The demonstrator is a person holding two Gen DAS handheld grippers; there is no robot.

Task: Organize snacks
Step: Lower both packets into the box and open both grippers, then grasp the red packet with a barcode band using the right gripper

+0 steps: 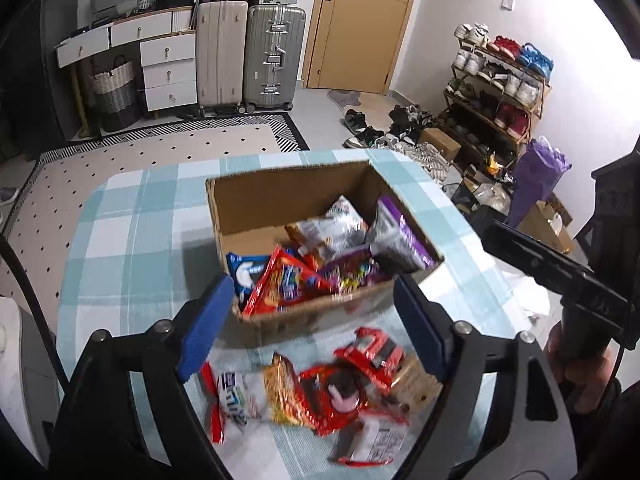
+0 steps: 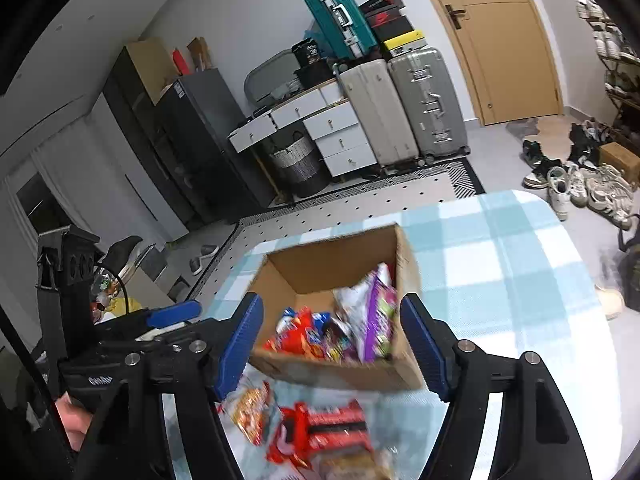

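A bedroom-like room lies behind: a tan door (image 1: 362, 24), suitcases (image 1: 250, 54) beside white drawers (image 1: 168, 64), a shoe rack (image 1: 500, 92) with loose shoes (image 1: 384, 132) on the floor in front of it, and a patterned rug (image 1: 160, 148). Nearer, a surface (image 1: 132, 232) covered in a pale blue and white check cloth carries the snacks.

A cardboard box (image 1: 280, 196), open at the top, sits on the middle of the surface. Its near half is filled with packets: a blue cookie pack (image 1: 246, 272) at the left wall, a red bag (image 1: 284, 284) beside it, a silver bag (image 1: 340, 228) further back, and a purple bag (image 1: 400, 240) leaning on the right wall. The far half of the box is bare cardboard.

In front of the box, on the cloth, lies a loose heap: a white and red packet (image 1: 232, 400) at the left, an orange bag (image 1: 284, 392) next to it, a red bag with a pink figure (image 1: 336, 396) overlapping that, a red wrapper (image 1: 376, 356) closest to the box, and a small white box (image 1: 380, 440) nearest the camera. They blur in both views.

The left gripper (image 1: 310, 328) hangs above this heap with its blue-padded fingers (image 1: 206, 328) wide apart and nothing between them. The right gripper (image 2: 332, 344) hovers over the box's near edge, its fingers (image 2: 240, 344) also apart and empty. In the right wrist view the left gripper shows at the left edge, with the person's hand (image 2: 72, 424) on its handle.
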